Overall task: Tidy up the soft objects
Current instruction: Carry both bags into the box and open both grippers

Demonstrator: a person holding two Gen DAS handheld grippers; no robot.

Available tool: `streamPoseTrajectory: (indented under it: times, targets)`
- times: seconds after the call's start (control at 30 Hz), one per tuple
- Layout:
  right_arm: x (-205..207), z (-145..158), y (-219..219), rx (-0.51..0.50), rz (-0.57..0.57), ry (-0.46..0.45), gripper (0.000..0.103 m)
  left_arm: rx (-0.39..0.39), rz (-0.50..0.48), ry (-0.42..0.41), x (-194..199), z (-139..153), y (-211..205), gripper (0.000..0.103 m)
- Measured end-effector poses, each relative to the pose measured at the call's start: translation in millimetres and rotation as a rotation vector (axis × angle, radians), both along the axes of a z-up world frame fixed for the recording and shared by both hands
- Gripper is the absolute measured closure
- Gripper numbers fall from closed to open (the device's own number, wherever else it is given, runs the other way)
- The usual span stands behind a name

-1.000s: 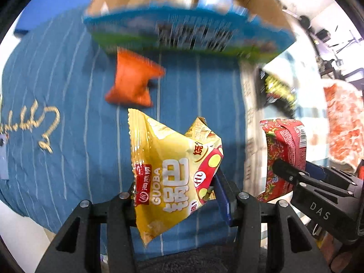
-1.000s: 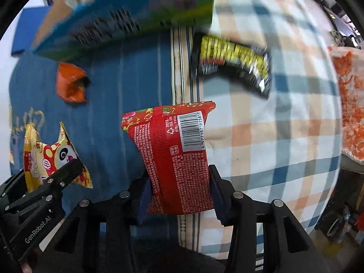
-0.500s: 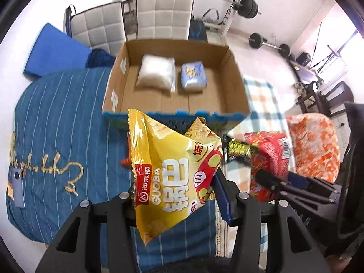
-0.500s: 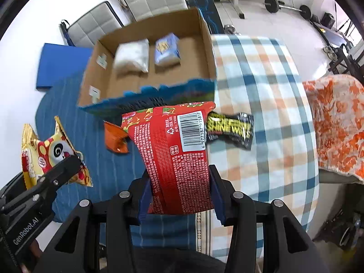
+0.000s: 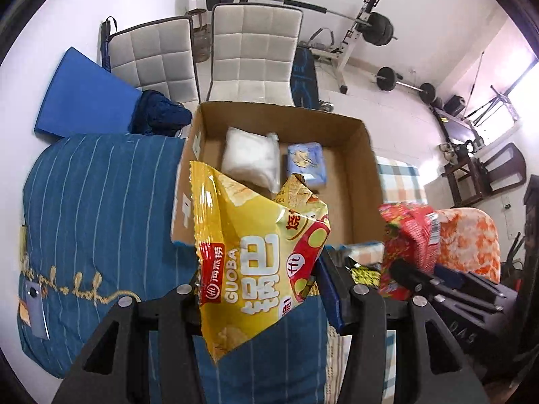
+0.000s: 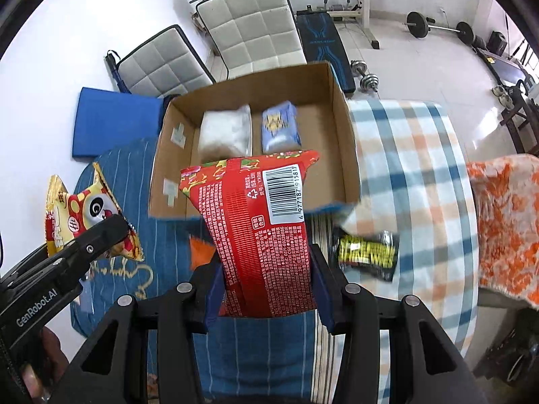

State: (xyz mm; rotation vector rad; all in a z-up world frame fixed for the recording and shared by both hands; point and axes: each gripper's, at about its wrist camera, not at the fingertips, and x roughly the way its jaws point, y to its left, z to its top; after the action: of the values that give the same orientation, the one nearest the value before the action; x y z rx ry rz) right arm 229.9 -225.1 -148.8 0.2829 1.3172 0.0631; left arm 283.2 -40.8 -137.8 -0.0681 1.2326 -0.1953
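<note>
Now the left gripper (image 5: 259,289) is clamped on a yellow snack bag (image 5: 256,256), and the bag sticks up between its fingers, in the air before the near edge of the cardboard box (image 5: 369,181). Beside it the right gripper (image 6: 266,289) is closed on a red packet (image 6: 262,232), above the striped blue cover (image 6: 134,175) near the box front.

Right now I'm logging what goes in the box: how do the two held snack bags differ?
The yellow bag in the left gripper shows printed artwork, and its top is crumpled. The red bag in the right gripper shows a barcode and fine print, and lies flatter. Both are pinched by the jaws over the cardboard box.
</note>
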Motion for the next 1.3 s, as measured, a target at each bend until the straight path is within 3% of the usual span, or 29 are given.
streamPoseTrajectory:
  times: [0.13,0.3,0.5,0.7,0.9,1.3]
  targets:
    - [41.3,-10.8,0.5,0.020,-0.018,0.008,0.055,-0.003,0.010,0.060,39.3,-19.6,10.8,0.057]
    - [88.0,-38.3,11.2,0.024,-0.025,0.036,0.055,-0.026,0.025,0.205,91.3,-69.9,22.5,0.056]
    - [128.0,-109.6,32.4,0.023,0.002,0.150,0.055,-0.055,0.031,0.423,129.1,-150.6,26.4,0.056]
    - [146.0,-181.5,41.0,0.066,0.008,0.283,0.055,-0.041,0.013,0.517,136.7,-196.4,22.9,0.055]
    - [157.7,-219.3,49.3,0.097,0.022,0.354,0.055,-0.021,-0.010,0.563,141.1,-220.3,18.0,0.055]
    - [169.9,-242.5,50.6,0.093,0.044,0.395,0.053,-0.009,-0.024,0.668,135.9,-243.7,15.1,0.047]
